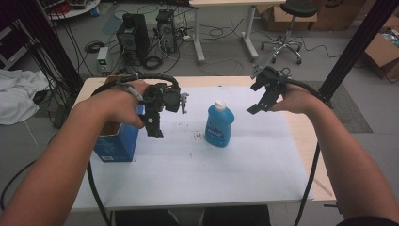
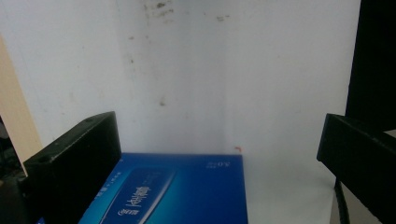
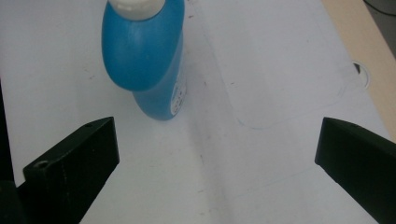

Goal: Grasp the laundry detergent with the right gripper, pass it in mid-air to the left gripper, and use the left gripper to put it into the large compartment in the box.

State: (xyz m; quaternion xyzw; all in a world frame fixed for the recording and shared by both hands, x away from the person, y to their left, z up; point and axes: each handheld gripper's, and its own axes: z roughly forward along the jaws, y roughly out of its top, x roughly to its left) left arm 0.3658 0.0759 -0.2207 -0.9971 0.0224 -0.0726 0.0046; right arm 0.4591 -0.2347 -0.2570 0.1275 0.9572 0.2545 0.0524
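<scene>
A blue bottle [image 1: 219, 125] with a white cap stands upright in the middle of the white sheet [image 1: 226, 165]. An open blue box [image 1: 116, 141] sits at the table's left. My left gripper [image 1: 154, 126] hangs open just right of the box, jaws pointing down; in the left gripper view the box [image 2: 187, 191] lies below, between the wide jaws. To the right of the bottle, above the sheet, my right gripper [image 1: 256, 107] is held open. In the right gripper view the bottle [image 3: 144, 56] stands ahead and to the left, beyond the jaws.
The wooden table edge [image 1: 306, 136] shows bare right of the sheet. Cables [image 1: 94, 188] trail from both grippers over the table sides. Behind the table the floor holds computer towers [image 1: 134, 35], a stool [image 1: 289, 28] and cardboard boxes [image 1: 383, 54].
</scene>
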